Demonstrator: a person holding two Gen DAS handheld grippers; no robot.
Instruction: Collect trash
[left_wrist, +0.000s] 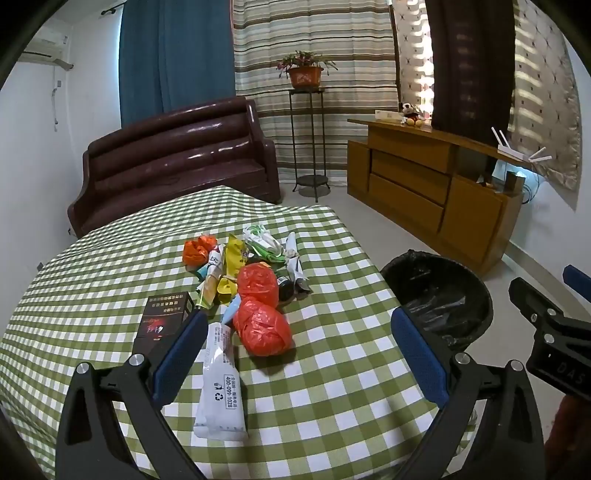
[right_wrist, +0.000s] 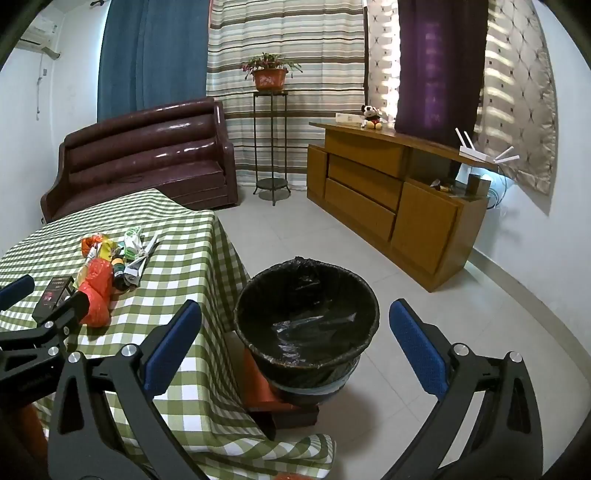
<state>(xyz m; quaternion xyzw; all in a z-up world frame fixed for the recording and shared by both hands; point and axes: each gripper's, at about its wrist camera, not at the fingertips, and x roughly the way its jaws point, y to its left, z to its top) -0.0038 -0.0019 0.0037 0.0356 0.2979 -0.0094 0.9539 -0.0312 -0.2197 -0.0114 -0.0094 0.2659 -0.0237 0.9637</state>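
Left hand-held gripper (left_wrist: 299, 354) spread wide and empty above the checked surface (left_wrist: 332, 398), a white wrapper (left_wrist: 219, 391) and a red plastic bag (left_wrist: 263, 326) between its fingers, near the heap of trash (left_wrist: 243, 269). Right hand-held gripper (right_wrist: 295, 354) likewise spread and empty, over the black-lined trash bin (right_wrist: 306, 328) on the floor beside the surface.

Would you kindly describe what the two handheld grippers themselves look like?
The left gripper and right gripper match: black angular frames with triangular cut-outs, silver round bolts, and textured blue pads lining the jaws. White lettering marks the right gripper's body; no cables or sleeves are visible.
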